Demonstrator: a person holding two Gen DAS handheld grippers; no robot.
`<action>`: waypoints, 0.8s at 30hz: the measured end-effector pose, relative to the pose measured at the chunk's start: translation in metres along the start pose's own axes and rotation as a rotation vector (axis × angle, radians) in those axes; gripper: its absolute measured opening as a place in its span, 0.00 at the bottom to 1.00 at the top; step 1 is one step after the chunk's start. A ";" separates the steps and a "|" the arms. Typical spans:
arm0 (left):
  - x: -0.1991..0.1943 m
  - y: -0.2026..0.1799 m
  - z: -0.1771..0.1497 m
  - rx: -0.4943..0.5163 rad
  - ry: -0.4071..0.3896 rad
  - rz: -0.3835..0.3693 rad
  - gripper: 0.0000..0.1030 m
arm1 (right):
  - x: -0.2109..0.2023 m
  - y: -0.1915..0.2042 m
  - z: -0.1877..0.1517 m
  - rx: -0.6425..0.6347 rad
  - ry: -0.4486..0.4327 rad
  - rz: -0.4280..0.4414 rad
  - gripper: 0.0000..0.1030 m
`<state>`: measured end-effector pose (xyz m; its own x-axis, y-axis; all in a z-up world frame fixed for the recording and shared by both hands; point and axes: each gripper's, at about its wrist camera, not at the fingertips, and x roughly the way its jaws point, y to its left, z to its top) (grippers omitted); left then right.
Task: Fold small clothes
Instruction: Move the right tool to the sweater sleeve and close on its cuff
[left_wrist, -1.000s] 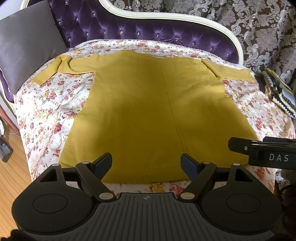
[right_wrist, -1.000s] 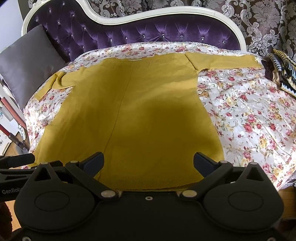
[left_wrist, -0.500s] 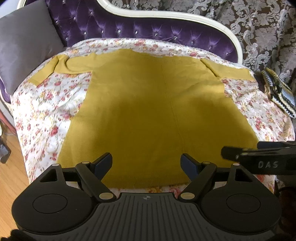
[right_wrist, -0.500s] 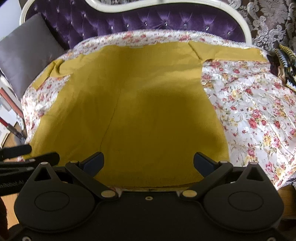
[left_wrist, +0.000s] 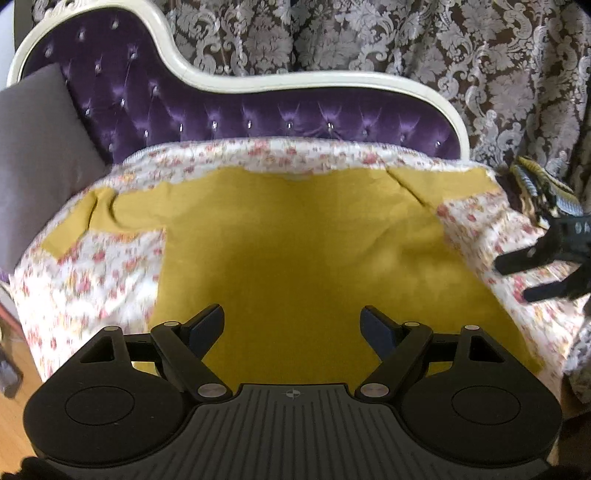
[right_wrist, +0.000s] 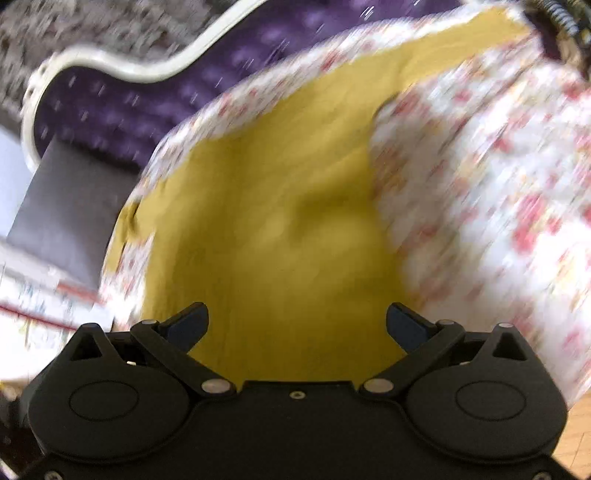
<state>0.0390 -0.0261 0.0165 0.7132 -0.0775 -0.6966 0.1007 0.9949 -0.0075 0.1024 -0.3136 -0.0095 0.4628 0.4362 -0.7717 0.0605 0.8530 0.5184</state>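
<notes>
Right wrist view badly smeared: right gripper (right_wrist: 297, 321) swung toward mustard-yellow knit top's (left_wrist: 295, 251) right sleeve, jaws spread, empty; left gripper (left_wrist: 291, 325) likewise agape. Folding not begun.

Purple tufted sofa (left_wrist: 258, 110), floral sheet (left_wrist: 92, 280), mustard top (left_wrist: 295, 251) spread flat
</notes>
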 end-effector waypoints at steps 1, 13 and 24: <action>0.004 -0.001 0.004 0.011 -0.015 0.008 0.78 | -0.003 -0.006 0.011 -0.005 -0.040 -0.038 0.98; 0.091 0.003 0.055 -0.074 0.000 0.019 0.78 | 0.022 -0.081 0.133 -0.103 -0.368 -0.421 0.71; 0.173 0.013 0.060 -0.099 0.066 0.092 0.77 | 0.080 -0.186 0.223 0.098 -0.457 -0.415 0.55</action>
<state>0.2053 -0.0305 -0.0608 0.6687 0.0155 -0.7433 -0.0342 0.9994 -0.0099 0.3258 -0.5015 -0.0857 0.7135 -0.1106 -0.6918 0.3868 0.8855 0.2574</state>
